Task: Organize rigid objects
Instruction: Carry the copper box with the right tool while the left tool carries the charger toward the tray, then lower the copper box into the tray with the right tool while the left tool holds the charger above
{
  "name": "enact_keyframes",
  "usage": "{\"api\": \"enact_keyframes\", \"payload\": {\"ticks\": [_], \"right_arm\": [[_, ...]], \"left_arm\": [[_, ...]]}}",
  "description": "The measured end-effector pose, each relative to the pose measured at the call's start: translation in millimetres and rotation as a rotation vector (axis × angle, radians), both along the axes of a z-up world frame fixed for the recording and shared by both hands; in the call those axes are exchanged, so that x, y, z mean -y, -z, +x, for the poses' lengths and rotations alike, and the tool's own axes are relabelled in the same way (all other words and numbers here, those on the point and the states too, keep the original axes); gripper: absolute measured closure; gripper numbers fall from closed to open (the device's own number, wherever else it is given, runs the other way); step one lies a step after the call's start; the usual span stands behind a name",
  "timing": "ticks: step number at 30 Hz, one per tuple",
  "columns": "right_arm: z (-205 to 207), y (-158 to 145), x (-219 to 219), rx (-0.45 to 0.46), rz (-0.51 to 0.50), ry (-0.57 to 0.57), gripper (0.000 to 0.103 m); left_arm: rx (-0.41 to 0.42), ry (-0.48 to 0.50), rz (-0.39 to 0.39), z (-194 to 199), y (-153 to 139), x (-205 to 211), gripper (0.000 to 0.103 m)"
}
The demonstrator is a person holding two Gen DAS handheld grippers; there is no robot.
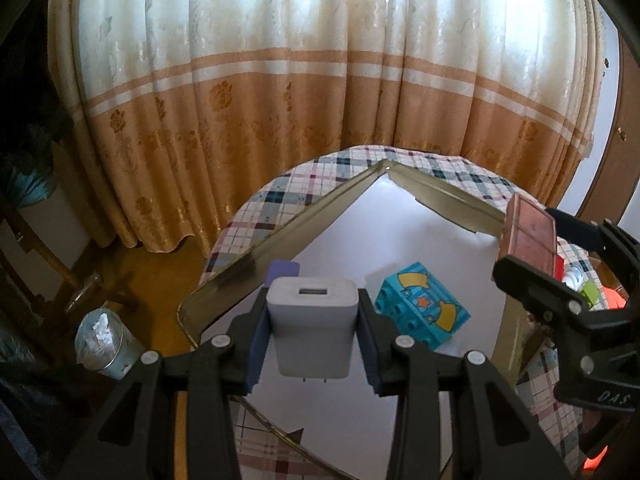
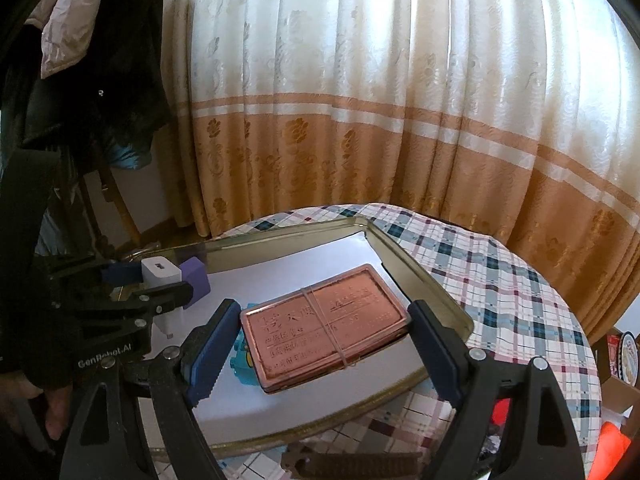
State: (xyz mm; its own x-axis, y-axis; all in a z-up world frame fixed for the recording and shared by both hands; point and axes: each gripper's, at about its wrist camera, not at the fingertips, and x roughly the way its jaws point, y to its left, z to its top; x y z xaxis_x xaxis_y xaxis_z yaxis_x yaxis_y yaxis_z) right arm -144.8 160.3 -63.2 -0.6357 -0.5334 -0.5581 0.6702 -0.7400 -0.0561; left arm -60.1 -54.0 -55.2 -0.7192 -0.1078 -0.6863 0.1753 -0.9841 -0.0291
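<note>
- Mid-placement: left tool [image 1: 312,320] clenched on white USB charger [image 1: 312,312], prongs pointing back at camera, port facing away, long axis along fingers.
- Right tool [image 2: 320,340] gripping copper tin [image 2: 324,326] flat, long axis spanning fingers.
- Both above shallow tray [image 2: 424,276]; next, lowering clear of blue toy block [image 1: 422,306].
</note>
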Motion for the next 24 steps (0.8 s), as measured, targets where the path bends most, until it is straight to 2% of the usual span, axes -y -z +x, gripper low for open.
{"api": "enact_keyframes", "payload": {"ticks": [24], "right_arm": [[-5.8, 22.2, 28.2, 0.07, 0.04, -0.035, 0.017]], "left_arm": [[0.033, -0.019, -0.001, -7.3, 8.4, 17.7, 0.064]]}}
